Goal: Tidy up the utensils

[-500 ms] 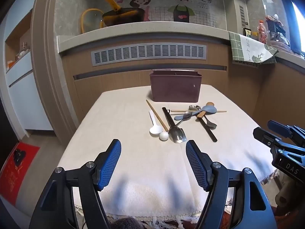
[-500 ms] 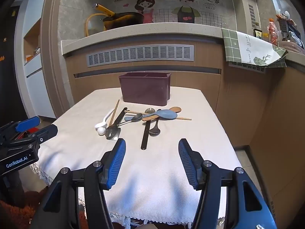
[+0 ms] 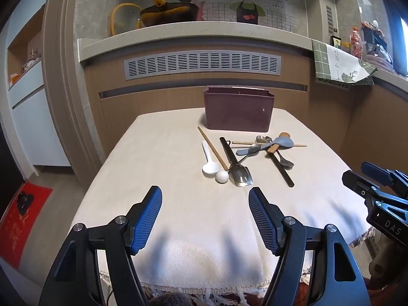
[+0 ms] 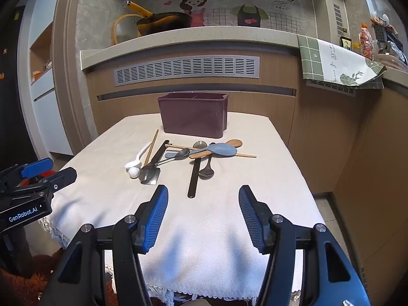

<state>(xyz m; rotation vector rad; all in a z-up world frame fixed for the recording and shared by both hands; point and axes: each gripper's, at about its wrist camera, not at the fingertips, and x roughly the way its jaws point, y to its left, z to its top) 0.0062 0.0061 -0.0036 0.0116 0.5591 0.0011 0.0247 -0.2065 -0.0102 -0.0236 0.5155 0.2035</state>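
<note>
Both the left claw (image 3: 205, 201) and right claw (image 4: 203, 200) gape wide and empty, utensils (image 3: 244, 155) heaped just before the maroon bin (image 3: 238, 108), whose inside is hidden.

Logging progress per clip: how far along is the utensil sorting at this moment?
Nothing looks done: no handle sticks up above the rim of the maroon holder. Nothing is in hand: the left gripper and right gripper both hang open over the tablecloth. All sorting is left: the white spoon, metal spatula, blue spoon, wooden spoon and black chopsticks lie loose.
</note>
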